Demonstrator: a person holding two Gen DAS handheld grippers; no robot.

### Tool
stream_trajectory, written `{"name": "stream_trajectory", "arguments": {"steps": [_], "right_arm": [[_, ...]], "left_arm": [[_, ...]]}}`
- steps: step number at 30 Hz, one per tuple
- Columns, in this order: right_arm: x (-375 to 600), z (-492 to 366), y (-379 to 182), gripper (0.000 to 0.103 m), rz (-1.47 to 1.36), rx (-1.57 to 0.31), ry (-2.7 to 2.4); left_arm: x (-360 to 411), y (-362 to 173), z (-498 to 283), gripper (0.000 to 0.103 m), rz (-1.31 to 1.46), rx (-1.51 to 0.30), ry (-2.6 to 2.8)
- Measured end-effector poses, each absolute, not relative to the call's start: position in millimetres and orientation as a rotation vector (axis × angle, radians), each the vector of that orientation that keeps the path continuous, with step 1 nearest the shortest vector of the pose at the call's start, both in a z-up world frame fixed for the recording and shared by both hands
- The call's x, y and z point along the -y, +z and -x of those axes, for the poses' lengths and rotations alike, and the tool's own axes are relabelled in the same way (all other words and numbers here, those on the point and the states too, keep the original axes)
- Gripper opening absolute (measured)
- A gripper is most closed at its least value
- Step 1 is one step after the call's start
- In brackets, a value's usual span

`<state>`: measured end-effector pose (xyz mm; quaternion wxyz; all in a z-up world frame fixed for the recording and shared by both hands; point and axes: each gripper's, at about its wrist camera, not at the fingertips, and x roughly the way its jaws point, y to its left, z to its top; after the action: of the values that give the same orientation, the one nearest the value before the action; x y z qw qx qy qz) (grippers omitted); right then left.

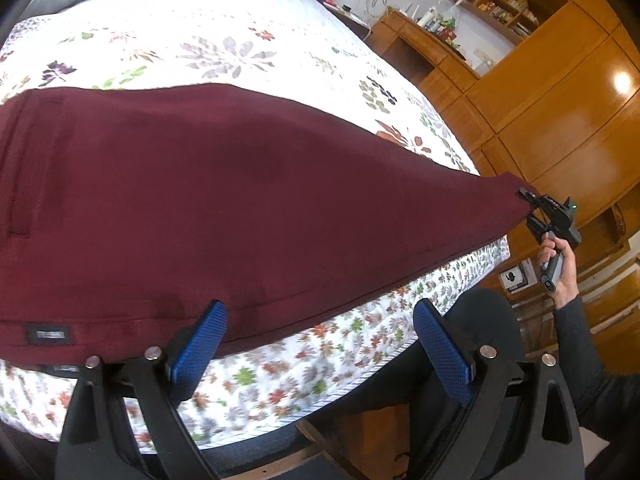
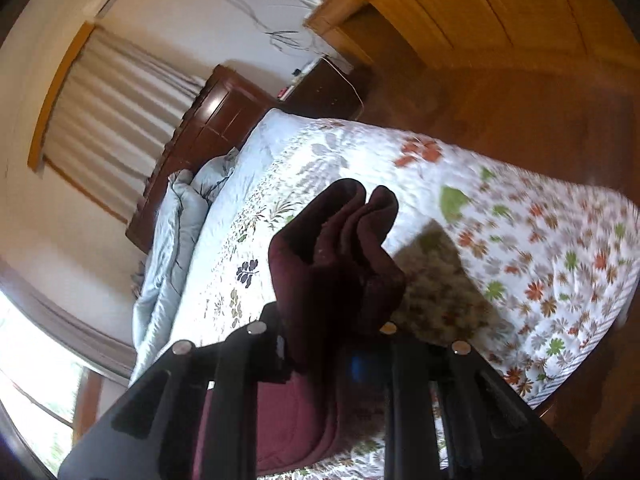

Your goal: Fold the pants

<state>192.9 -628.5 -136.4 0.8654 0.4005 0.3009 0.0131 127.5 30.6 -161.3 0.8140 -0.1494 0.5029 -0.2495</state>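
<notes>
The maroon pants (image 1: 224,200) lie flat across the flowered bed (image 1: 168,48), not yet folded over. The right gripper (image 1: 530,200) pinches their bunched leg ends, lifted off the bed; the left gripper (image 1: 320,344) gapes wide, empty, by the waistband.

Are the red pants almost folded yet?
Not yet, it's only starting. Done: the pants lie flat across the flowery bedspread, legs together. In hand: the right tool is pinching the leg end and lifting it off the bed; the cloth bunches up between its fingers in its own camera. The left tool is open by the waist end, gripping nothing. Left: bringing that end over to the waist, then smoothing.
</notes>
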Motion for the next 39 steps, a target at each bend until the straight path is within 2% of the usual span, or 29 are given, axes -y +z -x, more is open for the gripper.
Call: {"name": "stream_trajectory", "arguments": {"steps": [11,20,29,39], "right_arm": [[583,-185,-89,0.019,-0.655,-0.601,0.023],[539,-186,-57,0.019,-0.549,-0.583,0.045],[507,-187,-40,0.019,-0.504,-0.58,0.055],[469,-189,-23,0.019,-0.421,-0.576,0.074]], "left_arm": [[-109,-130,-132,0.095,0.354,-0.922,-0.368],[-166,-131,-120,0.095,0.394,-0.758,-0.295],[-184,-145,-118,0.095,0.495,-0.747,-0.339],[-179,-144,-111,0.095,0.463,-0.729,-0.363]]}}
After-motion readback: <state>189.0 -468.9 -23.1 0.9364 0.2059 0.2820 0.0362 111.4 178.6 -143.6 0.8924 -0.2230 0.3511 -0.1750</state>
